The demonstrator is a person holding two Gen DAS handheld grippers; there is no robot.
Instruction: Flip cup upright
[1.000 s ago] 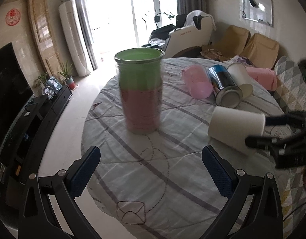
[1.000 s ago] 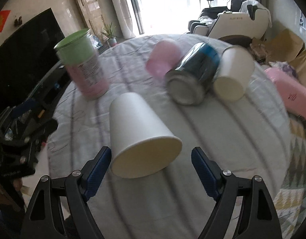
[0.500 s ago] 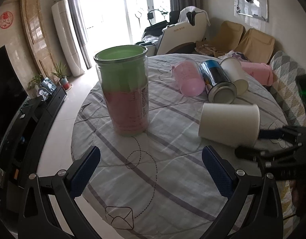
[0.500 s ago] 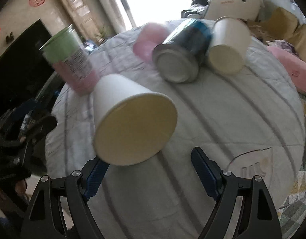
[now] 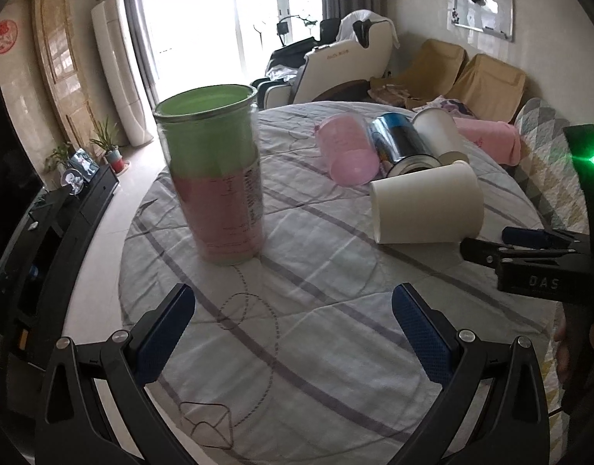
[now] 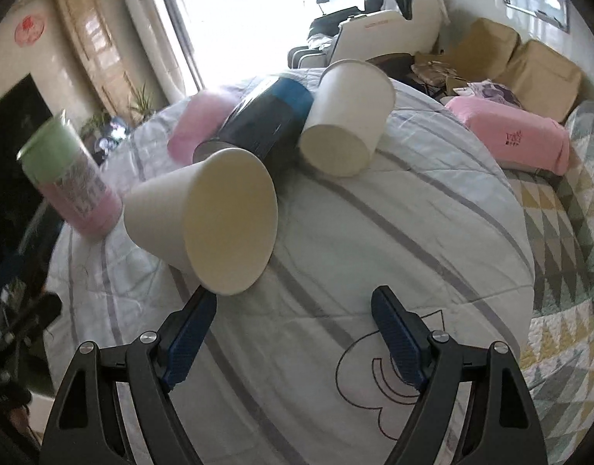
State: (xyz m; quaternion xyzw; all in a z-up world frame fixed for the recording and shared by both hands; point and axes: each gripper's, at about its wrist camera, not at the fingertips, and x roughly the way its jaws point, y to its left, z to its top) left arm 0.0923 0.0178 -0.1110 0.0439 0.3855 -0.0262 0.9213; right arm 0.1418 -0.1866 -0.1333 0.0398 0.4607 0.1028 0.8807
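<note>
A white paper cup (image 6: 204,221) lies on its side on the quilted round table, mouth toward my right gripper; it also shows in the left wrist view (image 5: 426,203). My right gripper (image 6: 291,333) is open and empty, just in front of the cup's rim, and appears in the left wrist view (image 5: 529,250) at the right edge. My left gripper (image 5: 293,333) is open and empty, short of a green and pink tumbler (image 5: 215,178) that stands upright.
A pink cup (image 5: 347,149), a blue metal can (image 5: 403,147) and a second white paper cup (image 5: 438,133) lie on their sides at the back. A pink cushion (image 6: 510,135) lies at the table's far right. The table edge (image 5: 122,271) drops off at the left.
The white paper cup has rolled from mouth-down tilt to lying flat on its side. My right gripper has drawn back slightly. My left gripper has moved a little closer to the tumbler.
</note>
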